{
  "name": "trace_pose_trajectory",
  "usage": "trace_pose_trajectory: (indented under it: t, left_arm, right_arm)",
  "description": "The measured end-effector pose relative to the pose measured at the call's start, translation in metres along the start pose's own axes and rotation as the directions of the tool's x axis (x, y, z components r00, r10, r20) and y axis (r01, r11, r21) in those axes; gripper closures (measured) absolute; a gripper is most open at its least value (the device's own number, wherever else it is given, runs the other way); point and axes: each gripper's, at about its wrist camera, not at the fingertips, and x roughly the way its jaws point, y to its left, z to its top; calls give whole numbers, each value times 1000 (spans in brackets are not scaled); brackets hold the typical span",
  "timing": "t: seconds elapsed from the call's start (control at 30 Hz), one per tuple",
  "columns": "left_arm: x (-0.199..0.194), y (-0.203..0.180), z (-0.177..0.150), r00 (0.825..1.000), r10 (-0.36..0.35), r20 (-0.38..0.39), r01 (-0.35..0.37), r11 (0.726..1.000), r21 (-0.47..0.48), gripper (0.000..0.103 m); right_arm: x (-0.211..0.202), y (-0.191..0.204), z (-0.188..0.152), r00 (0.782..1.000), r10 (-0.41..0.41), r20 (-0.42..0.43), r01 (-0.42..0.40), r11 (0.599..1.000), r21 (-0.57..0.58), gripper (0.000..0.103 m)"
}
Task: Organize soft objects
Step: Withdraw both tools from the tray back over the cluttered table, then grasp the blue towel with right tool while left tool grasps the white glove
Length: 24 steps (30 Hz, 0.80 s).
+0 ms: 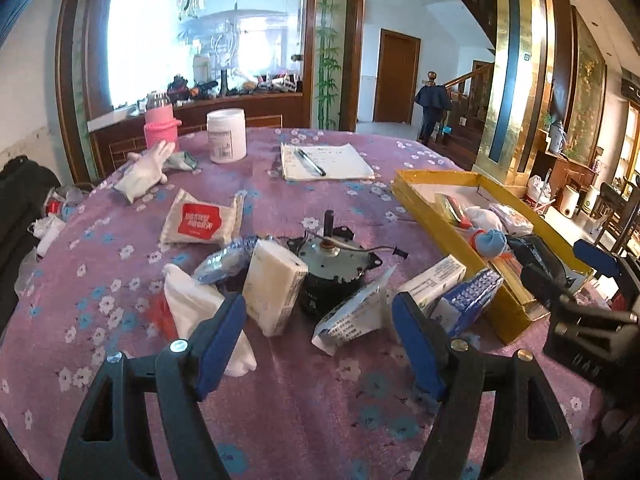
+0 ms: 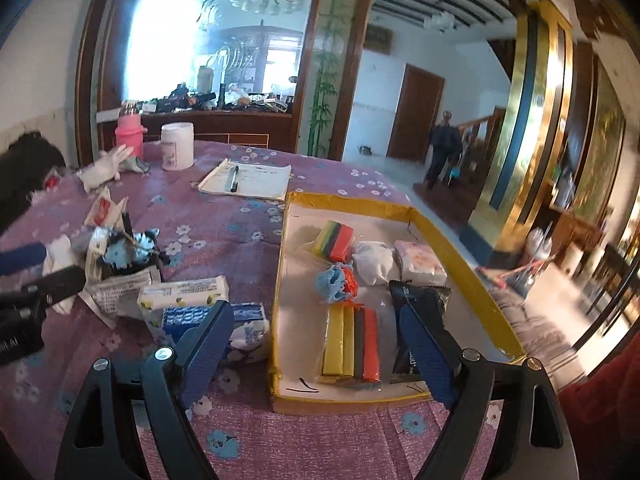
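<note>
Soft white tissue pack (image 1: pixel 274 286) lay on the desk (image 1: pixel 320 400), ahead of our left tool (image 1: pixel 320 336).
We judged it light and squashy, best pinched across its narrow sides; both tools, right tool (image 2: pixel 316 344) included, stood released and empty.

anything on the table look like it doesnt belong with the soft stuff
Yes: a small electric motor sits in the middle of the pile on the table, with a white tissue pack leaning against it. It is hard metal with a shaft and a wire, among soft packets. It is outside the yellow tray.
</note>
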Motion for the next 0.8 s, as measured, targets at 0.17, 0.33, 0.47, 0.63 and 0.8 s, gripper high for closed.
trace_pose_trajectory:
  t: [0.17, 0.33, 0.47, 0.63, 0.8]
  left_arm:
    - [2, 5, -1, 1000, 6, -10, -6, 1000, -21, 28]
    - [3, 6, -2, 1000, 12, -16, -13, 999, -29, 28]
    - [2, 11, -1, 1000, 19, -11, -20, 999, -50, 28]
    - [2, 22, 1, 999, 28, -14, -30, 995, -99, 28]
    - [0, 34, 2, 999, 41, -10, -42, 987, -153, 28]
  right_arm:
    - [-2, 16, -3, 1000, -2, 10, 3, 998, -64, 15]
    - [-2, 21, -4, 1000, 2, 18, -1, 996, -86, 15]
    - [-5, 16, -4, 996, 93, 4, -93, 995, -43, 15]
    - [-7, 9, -5, 974, 226, -17, -226, 974, 28, 15]
    - [-8, 29, -9, 911, 406, -72, -406, 914, 9, 20]
